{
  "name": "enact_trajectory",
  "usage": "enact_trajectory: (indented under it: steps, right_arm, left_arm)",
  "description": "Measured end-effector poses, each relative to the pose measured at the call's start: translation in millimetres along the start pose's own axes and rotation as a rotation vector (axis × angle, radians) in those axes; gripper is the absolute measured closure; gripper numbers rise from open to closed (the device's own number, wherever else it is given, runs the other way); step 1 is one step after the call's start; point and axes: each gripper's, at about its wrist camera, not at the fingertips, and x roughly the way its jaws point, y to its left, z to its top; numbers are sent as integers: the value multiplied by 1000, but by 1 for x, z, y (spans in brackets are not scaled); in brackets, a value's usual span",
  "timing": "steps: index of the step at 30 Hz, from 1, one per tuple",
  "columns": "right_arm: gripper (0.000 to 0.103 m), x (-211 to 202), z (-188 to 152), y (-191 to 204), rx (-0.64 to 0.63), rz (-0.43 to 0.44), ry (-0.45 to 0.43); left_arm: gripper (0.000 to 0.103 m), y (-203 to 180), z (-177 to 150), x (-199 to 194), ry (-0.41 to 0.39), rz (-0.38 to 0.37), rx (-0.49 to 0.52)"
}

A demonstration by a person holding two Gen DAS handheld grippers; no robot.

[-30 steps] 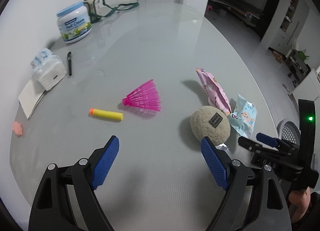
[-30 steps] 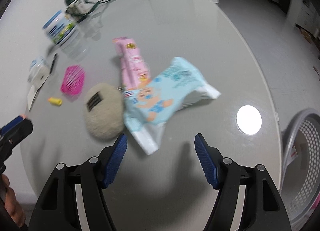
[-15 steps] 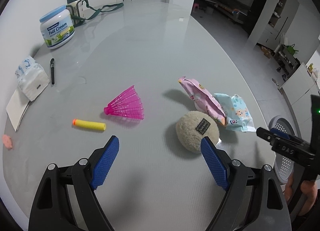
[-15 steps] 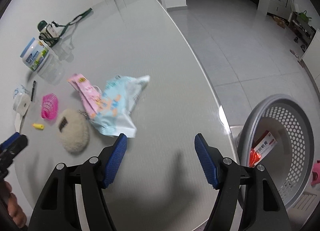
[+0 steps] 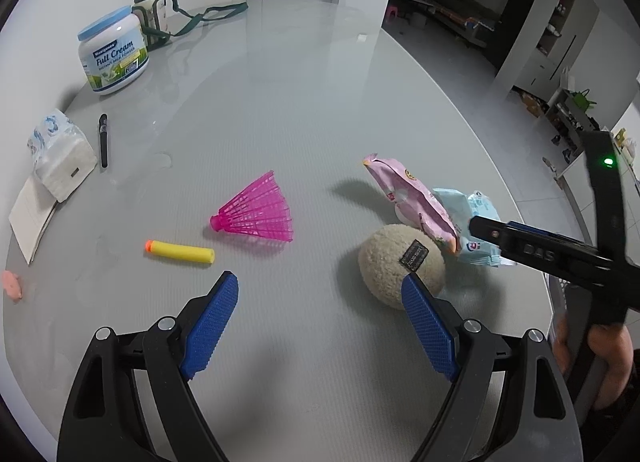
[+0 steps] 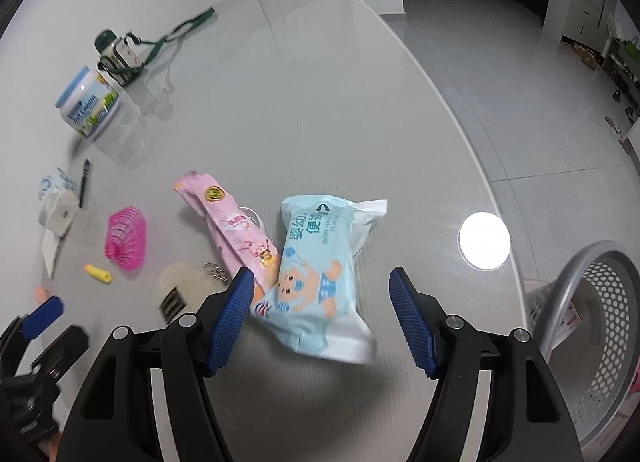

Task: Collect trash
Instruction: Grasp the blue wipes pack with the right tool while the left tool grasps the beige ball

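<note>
The right tool (image 6: pixel 322 318), jaws wide and empty, could snag the pink packet (image 6: pixel 236 230) (lying at nine o'clock, touching) along with the blue wipes pack (image 6: pixel 320 274).

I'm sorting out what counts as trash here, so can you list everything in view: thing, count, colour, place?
wipes pack: 1, light blue, near table edge, between right claw's open jaws, untouched
snack packet: 1, pink, touching the wipes pack's left side
plush ball: 1, beige with black tag, in front of the snack packet
shuttlecock: 1, pink, table centre
foam dart: 1, yellow, orange tip, beside the shuttlecock
milk powder jar: 1, white, blue lid, far left
bottle: 1, green cap and strap, behind the jar
pen: 1, black, left
tissue pack: 1, white, left edge
basket: 1, grey perforated, off the table's right edge
table: 1, grey
left claw: open, empty
right claw: open
</note>
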Motion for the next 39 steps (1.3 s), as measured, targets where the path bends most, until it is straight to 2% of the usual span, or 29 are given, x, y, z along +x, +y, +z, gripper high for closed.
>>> enact_trajectory:
  steps: [3,4,5,7,8,19,24,30,34,39]
  right_arm:
    - [37,8,1,0,9,7,15]
    - [43,10,1,0,17,17,20]
    - [54,12,1,-2,25,30,29]
    - [64,15,1,-2,31,49,45]
    - [65,16,-1,-3,33,58,45]
    - [66,-19,-10,-20,92,87,-21]
    - [66,-44,-28,-39,133,73,-36]
    - [66,-67,-55,-61,188,59,-35]
    - [66,-73,-64,-69,213,51,-38]
    - [66,-79,-72,-77,241,49,-48]
  left_arm:
    - [21,3,-1,2,4,-1,-1]
    - [21,3,-1,2,6,-2,-2]
    - [21,3,-1,3,7,-4,-2]
    - [21,2,-1,4,8,-7,-1]
    - [21,1,-1,4,9,-8,1]
    - [21,-17,3,15,22,-45,31]
    - [21,-33,2,24,32,-73,61]
    - [21,-55,-2,51,88,-114,80]
    - [21,-60,-3,70,124,-112,67]
    - [23,-67,-1,82,114,-105,72]
